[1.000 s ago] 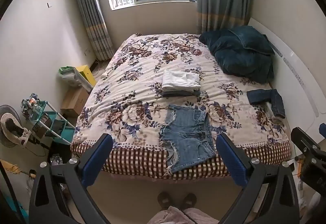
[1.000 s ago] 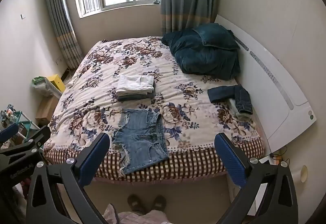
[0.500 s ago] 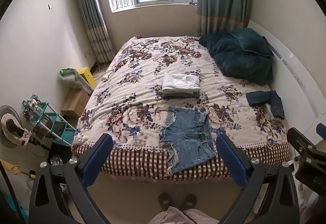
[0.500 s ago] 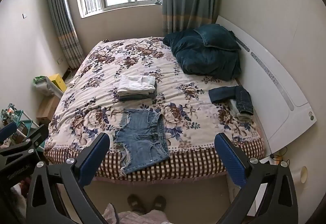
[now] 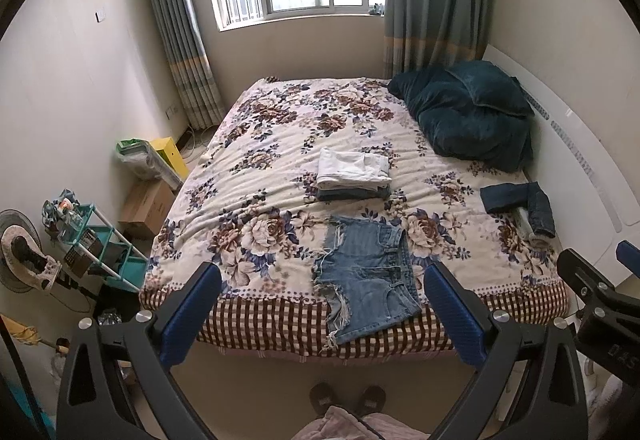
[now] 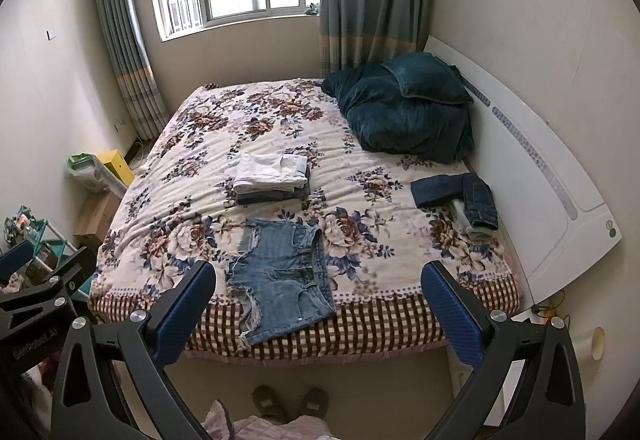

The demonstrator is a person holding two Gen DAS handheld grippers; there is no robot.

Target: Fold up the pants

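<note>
A pair of light blue denim shorts [image 5: 366, 280] lies spread flat at the near edge of the floral bed [image 5: 280, 167], its frayed hems hanging over the checked border; it also shows in the right wrist view [image 6: 280, 276]. My left gripper [image 5: 322, 308] is open and empty, held above the floor in front of the bed. My right gripper [image 6: 318, 304] is open and empty too, at about the same height and distance. A stack of folded pants, white on top [image 5: 352, 169], sits mid-bed behind the shorts.
Dark jeans [image 5: 520, 199] lie loosely folded at the bed's right side near the white headboard [image 6: 560, 191]. A dark teal quilt and pillow [image 5: 468, 115] fill the far right corner. A teal shelf [image 5: 100, 252], boxes and a fan stand left of the bed.
Both views have tilted down slightly, so the bed sits a little lower in frame. Both grippers stay open and the clothes have not moved.
</note>
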